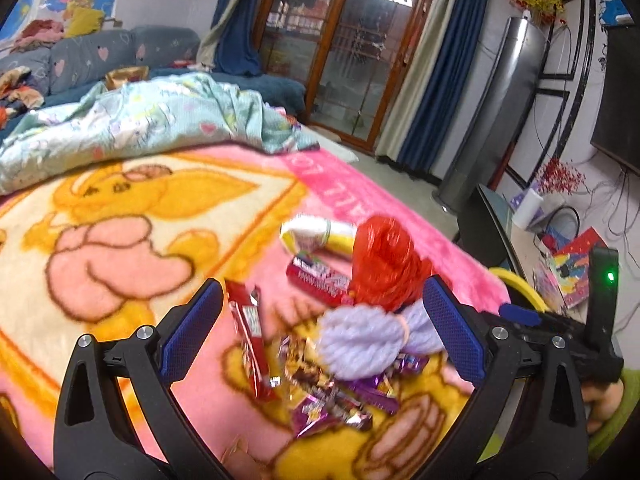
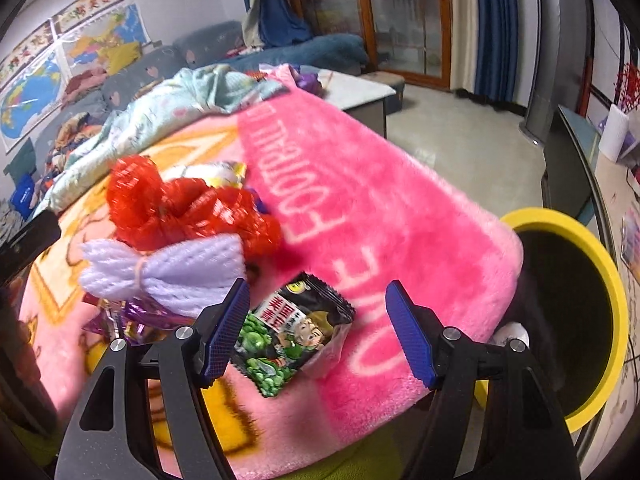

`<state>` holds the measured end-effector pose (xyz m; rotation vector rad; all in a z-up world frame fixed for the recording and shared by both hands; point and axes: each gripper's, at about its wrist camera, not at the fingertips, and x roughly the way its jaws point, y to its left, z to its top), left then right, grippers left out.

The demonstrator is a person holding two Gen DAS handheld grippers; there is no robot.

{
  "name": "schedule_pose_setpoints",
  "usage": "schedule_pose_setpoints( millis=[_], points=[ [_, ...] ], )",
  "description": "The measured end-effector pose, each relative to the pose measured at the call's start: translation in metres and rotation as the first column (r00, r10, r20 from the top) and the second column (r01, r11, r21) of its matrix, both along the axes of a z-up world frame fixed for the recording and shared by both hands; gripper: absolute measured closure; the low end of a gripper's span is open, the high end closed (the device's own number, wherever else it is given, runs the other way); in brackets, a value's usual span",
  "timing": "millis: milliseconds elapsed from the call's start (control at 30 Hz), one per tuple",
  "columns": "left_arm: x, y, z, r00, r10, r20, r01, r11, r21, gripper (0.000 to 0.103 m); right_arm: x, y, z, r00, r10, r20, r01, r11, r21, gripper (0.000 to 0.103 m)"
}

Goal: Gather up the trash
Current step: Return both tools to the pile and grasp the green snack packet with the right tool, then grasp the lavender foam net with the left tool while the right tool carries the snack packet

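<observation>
We hold both grippers over a bed spread with a pink cartoon blanket [image 2: 380, 208], jaws wide apart and gripping nothing. Between the blue pads of our right gripper [image 2: 316, 328], close against the left-side finger, lies a black snack packet [image 2: 292, 336] printed with green peas and a cartoon figure, its zigzag edges flat on the pile. To the right of those jaws, beside the blanket's edge, sits a round bin with a yellow rim [image 2: 600, 256] and dark interior.

Our left gripper [image 1: 320, 332] frames a heap of litter: crumpled purple foil wrappers [image 1: 332, 400] lie nearest, between the fingers, with a long red wrapper [image 1: 250, 336] running close along the left-side pad. Just beyond, toward the right-side pad, rests a lavender yarn bundle [image 1: 360, 340] cinched at its middle by a band. Past the fingertips sit a red mesh bag [image 1: 384, 264], bunched and glossy, a red box [image 1: 320, 280] with white lettering and, farther still, a white-and-yellow packet [image 1: 316, 234]. Well beyond lie a rumpled pale blue quilt [image 1: 152, 124], a grey sofa [image 1: 100, 56] and a glazed wooden door [image 1: 352, 40].
</observation>
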<state>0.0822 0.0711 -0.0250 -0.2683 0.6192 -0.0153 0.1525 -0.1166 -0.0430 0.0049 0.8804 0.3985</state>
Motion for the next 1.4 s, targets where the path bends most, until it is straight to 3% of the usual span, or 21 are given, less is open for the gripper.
schedule_pose_setpoints(
  millis=[167, 333, 400, 533, 600, 667, 900, 1400],
  points=[
    [0.005, -0.006, -0.015, 0.997, -0.058, -0.053, 0.058, 0.998, -0.015, 0.018, 0.005, -0.003, -0.011, 0.999, -0.017, -0.036, 0.018, 1.0, 0.003, 0.036],
    [0.013, -0.017, -0.029, 0.99, -0.107, -0.093, 0.104, 0.994, -0.037, 0.024, 0.008, -0.005, -0.023, 0.997, -0.006, -0.078, 0.009, 1.0, 0.029, 0.048],
    [0.014, -0.019, -0.033, 0.988, -0.118, -0.103, 0.114, 0.992, -0.045, 0.034, 0.005, -0.005, -0.025, 0.997, 0.0, -0.077, 0.003, 0.999, 0.036, 0.056],
    [0.016, -0.023, -0.035, 0.986, -0.125, -0.111, 0.119, 0.992, -0.051, 0.043, -0.001, -0.006, -0.026, 0.998, 0.006, -0.061, -0.004, 1.0, 0.031, 0.069],
    [0.016, -0.024, -0.035, 0.985, -0.128, -0.112, 0.123, 0.991, -0.05, 0.051, -0.003, -0.004, -0.025, 0.998, 0.027, -0.059, -0.025, 0.999, 0.035, 0.081],
    [0.017, -0.025, -0.035, 0.984, -0.134, -0.117, 0.129, 0.99, -0.052, 0.063, -0.005, 0.0, -0.025, 0.997, 0.047, -0.055, -0.045, 0.998, 0.035, 0.089],
    [0.011, -0.029, -0.026, 0.986, -0.138, -0.094, 0.135, 0.99, -0.038, 0.081, -0.006, -0.002, -0.022, 0.998, 0.047, -0.053, -0.044, 0.998, 0.041, 0.092],
    [-0.004, -0.053, 0.007, 0.981, -0.194, 0.002, 0.194, 0.981, -0.017, 0.083, 0.0, -0.035, 0.002, 0.999, -0.045, -0.01, 0.045, 0.995, 0.09, 0.094]
  ],
)
